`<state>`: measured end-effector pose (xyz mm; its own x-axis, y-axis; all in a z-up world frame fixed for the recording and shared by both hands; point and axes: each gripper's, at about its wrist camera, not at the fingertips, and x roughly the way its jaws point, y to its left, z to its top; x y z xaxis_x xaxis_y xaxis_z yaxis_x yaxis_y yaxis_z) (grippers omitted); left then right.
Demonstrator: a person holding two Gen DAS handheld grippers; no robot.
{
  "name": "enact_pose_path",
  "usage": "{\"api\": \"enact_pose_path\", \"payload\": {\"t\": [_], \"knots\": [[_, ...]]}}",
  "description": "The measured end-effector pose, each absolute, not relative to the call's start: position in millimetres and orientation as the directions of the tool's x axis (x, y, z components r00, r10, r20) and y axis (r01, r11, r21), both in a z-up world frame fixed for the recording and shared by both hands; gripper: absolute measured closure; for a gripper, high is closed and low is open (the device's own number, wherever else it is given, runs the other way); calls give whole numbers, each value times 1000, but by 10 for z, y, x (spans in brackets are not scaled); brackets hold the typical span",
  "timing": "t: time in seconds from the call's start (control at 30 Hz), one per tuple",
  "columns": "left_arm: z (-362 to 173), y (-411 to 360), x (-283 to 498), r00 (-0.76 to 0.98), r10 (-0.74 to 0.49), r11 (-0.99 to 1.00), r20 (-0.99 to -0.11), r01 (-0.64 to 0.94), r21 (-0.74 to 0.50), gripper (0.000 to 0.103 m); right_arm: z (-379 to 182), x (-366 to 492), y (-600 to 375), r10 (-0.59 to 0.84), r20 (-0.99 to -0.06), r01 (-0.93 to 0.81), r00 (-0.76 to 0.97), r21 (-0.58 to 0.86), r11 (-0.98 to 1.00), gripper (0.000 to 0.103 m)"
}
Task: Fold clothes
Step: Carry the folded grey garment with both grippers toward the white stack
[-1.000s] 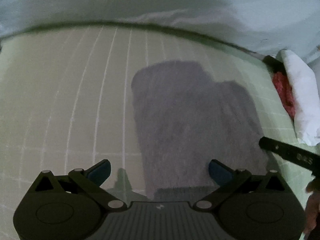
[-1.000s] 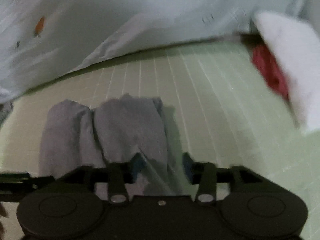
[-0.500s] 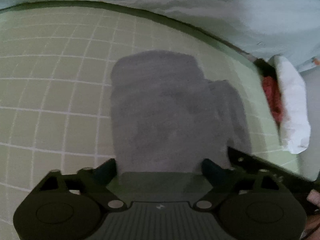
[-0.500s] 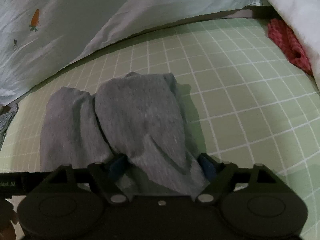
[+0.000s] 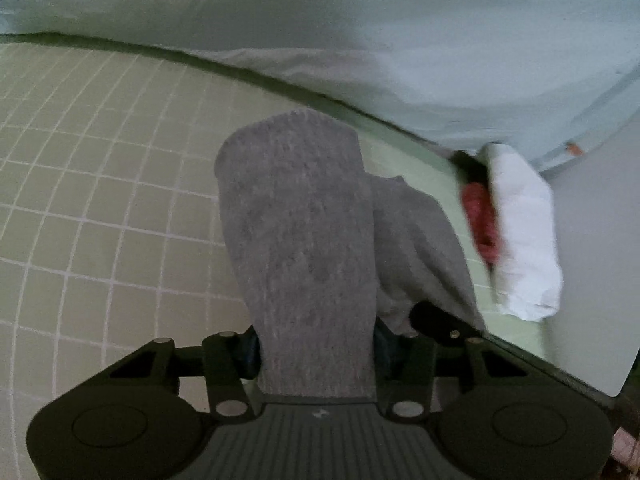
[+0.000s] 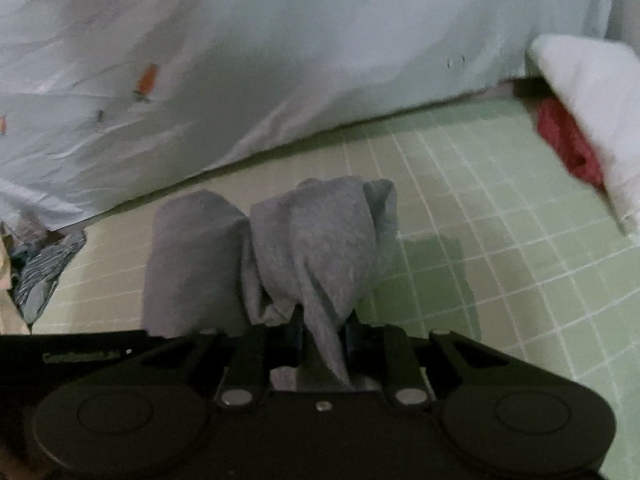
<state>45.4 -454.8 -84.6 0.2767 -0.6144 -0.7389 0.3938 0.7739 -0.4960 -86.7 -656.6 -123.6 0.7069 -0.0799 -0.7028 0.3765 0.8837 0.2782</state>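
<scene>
Ahead of both my grippers a pale blue sheet with small orange carrot prints fills the far side. Under them lies the green grid mat. The grey garment runs forward from my left gripper over the mat, and both grippers hold its near edge. My left gripper is clamped on one broad fold, the cloth filling the gap between its fingers. My right gripper pinches a bunched fold in a narrow grip. To the right of both grippers lies a white cloth with a red cloth tucked against it. Far left of my right gripper sits a patterned fabric.
</scene>
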Motion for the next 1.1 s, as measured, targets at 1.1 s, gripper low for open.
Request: {"api": "enact_pose_path", "payload": {"t": [1.1], "knots": [[-31, -8119, -418, 271, -793, 560, -546, 676, -478, 52, -338, -2031, -9377, -372, -462, 466, 805, 106, 878, 85]]}}
